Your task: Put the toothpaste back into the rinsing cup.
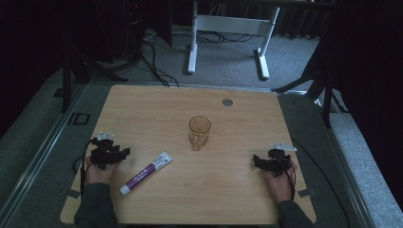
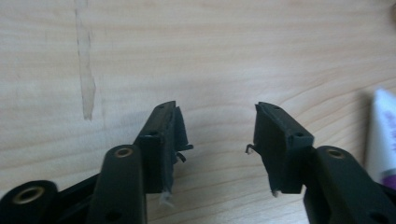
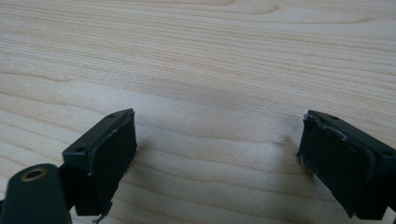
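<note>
High view: dim overall, room beyond the table (image 1: pixel 142 99) nearly black at left and right edges; far floor lit grey. Tabletop evenly lit, no glare. Glass (image 1: pixel 199 131) throws only a faint shadow. Image soft, slightly grainy; straight table edges bow a little toward the frame borders.

Left gripper view: bright, diffuse light on wood; jaws underexposed, near parts blurred. Tube (image 2: pixel 380 135) at right edge out of focus, soft shadow beside it.

Right gripper view: bright, wood grain sharp mid-frame, near jaws soft. Diffuse shadows under both jaws.
</note>
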{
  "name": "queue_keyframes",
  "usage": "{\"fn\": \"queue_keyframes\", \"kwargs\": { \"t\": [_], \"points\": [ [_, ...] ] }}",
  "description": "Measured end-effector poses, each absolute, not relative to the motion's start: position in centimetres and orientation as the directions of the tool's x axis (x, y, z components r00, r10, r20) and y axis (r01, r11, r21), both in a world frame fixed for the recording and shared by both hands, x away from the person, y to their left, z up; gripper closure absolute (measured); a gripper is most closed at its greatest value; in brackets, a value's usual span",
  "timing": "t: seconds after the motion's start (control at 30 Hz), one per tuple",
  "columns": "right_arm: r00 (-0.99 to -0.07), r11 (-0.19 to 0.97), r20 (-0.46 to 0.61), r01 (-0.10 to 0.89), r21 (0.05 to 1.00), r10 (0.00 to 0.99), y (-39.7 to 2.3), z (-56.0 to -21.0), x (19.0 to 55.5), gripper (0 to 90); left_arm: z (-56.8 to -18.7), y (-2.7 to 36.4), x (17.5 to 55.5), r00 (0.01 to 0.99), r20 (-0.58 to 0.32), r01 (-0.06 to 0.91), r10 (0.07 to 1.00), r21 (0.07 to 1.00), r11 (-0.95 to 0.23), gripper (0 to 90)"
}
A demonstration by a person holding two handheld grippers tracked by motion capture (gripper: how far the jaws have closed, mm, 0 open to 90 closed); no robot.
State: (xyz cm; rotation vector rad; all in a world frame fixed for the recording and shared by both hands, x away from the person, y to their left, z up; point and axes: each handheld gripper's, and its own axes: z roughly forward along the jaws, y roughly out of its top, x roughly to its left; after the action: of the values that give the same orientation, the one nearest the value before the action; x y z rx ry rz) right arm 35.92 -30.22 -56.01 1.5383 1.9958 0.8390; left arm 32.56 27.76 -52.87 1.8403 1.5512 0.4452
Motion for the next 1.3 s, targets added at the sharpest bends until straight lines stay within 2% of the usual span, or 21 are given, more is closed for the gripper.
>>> {"fn": "queue_keyframes", "kwargs": {
  "t": [0.2,0.33,0.5,0.67,1.1,1.3],
  "points": [
    [-0.252,0.179,-0.005,0.673,0.718,0.968,-30.2,-56.0,35.9,11.1,-52.2,27.8,32.0,0.254,-0.167,0.691,0.953,0.720,-0.058,51.5],
    [-0.252,0.179,-0.005,0.672,0.718,0.968,-30.2,-56.0,35.9,11.1,-51.6,27.4,31.9,0.254,-0.167,0.707,0.953,0.704,-0.065,55.7],
    [-0.251,0.178,-0.005,0.673,0.718,0.968,-30.2,-56.0,35.9,11.1,-50.7,27.0,31.9,0.262,-0.181,0.719,0.948,0.692,-0.066,56.2],
    [-0.252,0.178,-0.005,0.673,0.718,0.968,-30.2,-56.0,35.9,11.1,-49.9,26.6,32.1,0.280,-0.234,0.730,0.931,0.682,-0.049,53.3],
    [-0.251,0.178,-0.005,0.673,0.718,0.968,-30.2,-56.0,35.9,11.0,-48.8,25.6,32.3,0.313,-0.174,0.745,0.933,0.654,-0.128,41.2],
    [-0.252,0.178,-0.005,0.673,0.718,0.968,-30.2,-56.0,35.9,11.0,-48.5,25.2,32.1,0.340,-0.156,0.754,0.927,0.635,-0.169,43.4]
  ]
}}
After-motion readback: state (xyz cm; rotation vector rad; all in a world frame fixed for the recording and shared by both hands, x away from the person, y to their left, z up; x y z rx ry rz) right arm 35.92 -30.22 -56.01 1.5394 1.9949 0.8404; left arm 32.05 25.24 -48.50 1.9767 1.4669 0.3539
